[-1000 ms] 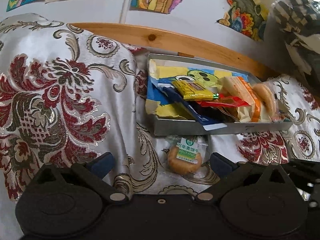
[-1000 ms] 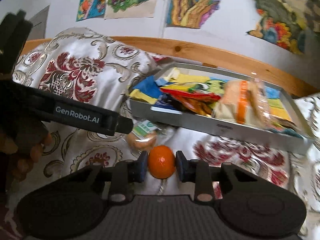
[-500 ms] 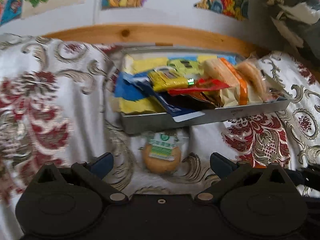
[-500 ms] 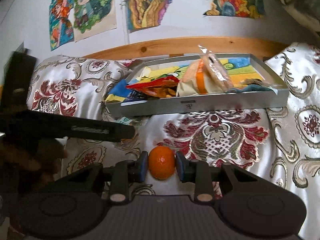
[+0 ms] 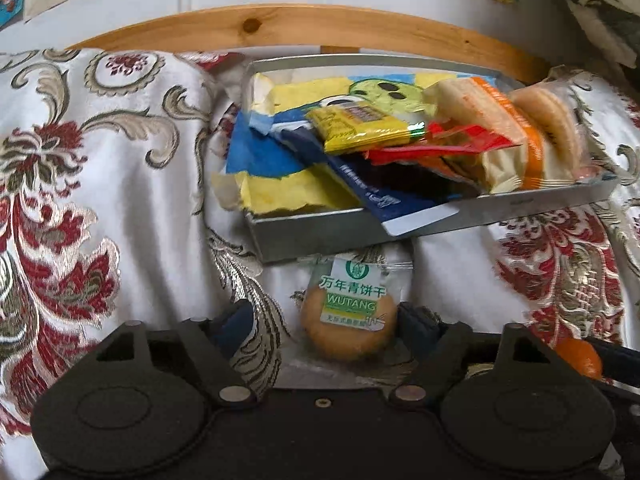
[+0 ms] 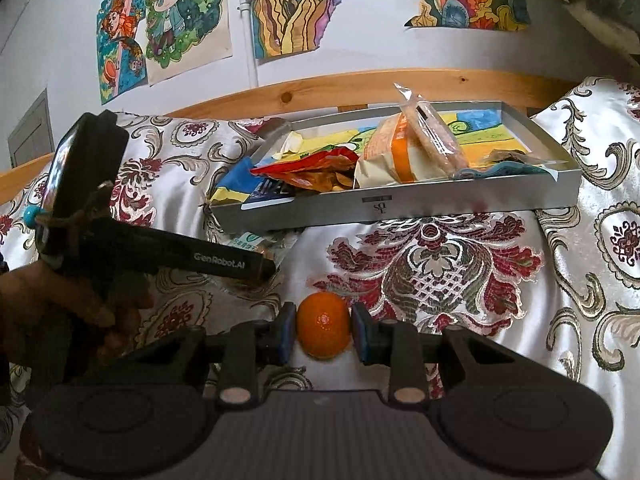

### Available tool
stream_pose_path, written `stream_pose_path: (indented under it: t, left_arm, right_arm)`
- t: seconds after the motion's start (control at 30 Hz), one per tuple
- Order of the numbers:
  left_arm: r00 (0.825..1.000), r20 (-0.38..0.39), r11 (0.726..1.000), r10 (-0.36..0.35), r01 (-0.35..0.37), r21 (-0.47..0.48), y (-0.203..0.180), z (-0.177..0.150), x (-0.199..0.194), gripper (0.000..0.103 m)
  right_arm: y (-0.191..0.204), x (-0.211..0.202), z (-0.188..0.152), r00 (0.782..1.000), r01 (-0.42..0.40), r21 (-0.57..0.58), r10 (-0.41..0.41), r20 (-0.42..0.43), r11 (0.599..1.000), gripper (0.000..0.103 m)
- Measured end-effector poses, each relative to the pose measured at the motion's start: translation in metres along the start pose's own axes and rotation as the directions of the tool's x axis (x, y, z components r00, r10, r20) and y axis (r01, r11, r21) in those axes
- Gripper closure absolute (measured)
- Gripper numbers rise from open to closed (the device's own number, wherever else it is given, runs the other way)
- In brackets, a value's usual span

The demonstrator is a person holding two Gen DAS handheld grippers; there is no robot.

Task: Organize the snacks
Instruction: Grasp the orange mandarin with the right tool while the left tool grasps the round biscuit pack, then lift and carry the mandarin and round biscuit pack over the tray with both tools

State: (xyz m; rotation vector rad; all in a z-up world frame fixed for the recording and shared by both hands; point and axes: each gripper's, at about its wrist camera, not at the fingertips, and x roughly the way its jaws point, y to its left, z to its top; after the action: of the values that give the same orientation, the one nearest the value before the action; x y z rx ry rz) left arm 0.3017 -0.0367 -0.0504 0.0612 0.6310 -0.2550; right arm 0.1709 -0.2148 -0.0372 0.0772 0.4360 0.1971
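**Orange fruit held, biscuit next**

Orange and round, the small mandarin-like fruit [image 6: 323, 331] sits pinched between the blue pads of my right gripper [image 6: 323, 334], just above the white brocade bedcover with red and gold flowers [image 6: 424, 268].

My left gripper [image 5: 324, 322] stands wide, one finger on each side of the round golden biscuit in a clear wrapper with a green-and-white label [image 5: 349, 316]. That packet lies flat on the bedcover, right against the near wall of the shallow grey metal tray [image 5: 320, 232].

To do this well, I judge I should lower the left gripper squarely, close on the biscuit itself and not on the loose film, then lift clear of the tray wall before moving forward.

Farther off, the tray already holds a yellow foil packet [image 5: 362, 128], red wrappers and bagged bread; its near-left corner looks free. Behind it runs a pale wooden rail [image 5: 304, 26].
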Motion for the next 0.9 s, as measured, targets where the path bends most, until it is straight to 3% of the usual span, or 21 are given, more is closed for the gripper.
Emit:
stream_pose_path:
  t: [0.2, 0.63, 0.9]
  left_arm:
    - [1.0, -0.012, 1.0, -0.015, 0.015, 0.001, -0.01, 0.002, -0.001, 0.049]
    - [0.999, -0.041, 0.999, -0.018, 0.017, -0.038, -0.032, -0.006, -0.049, 0.052]
    - [0.999, 0.043, 0.999, -0.011, 0.013, -0.031, -0.048, 0.023, -0.09, 0.052]
  right_arm:
    - [0.001, -0.001, 0.001, 1.0, -0.002, -0.011, 0.002, 0.01, 1.0, 0.07]
    - [0.0, -0.021, 0.017, 0.996, 0.012, -0.014, -0.011, 0.084, 1.0, 0.07]
    - [-0.009, -0.044, 0.032, 0.986, 0.03, 0.026, -0.034, 0.163, 0.999, 0.07]
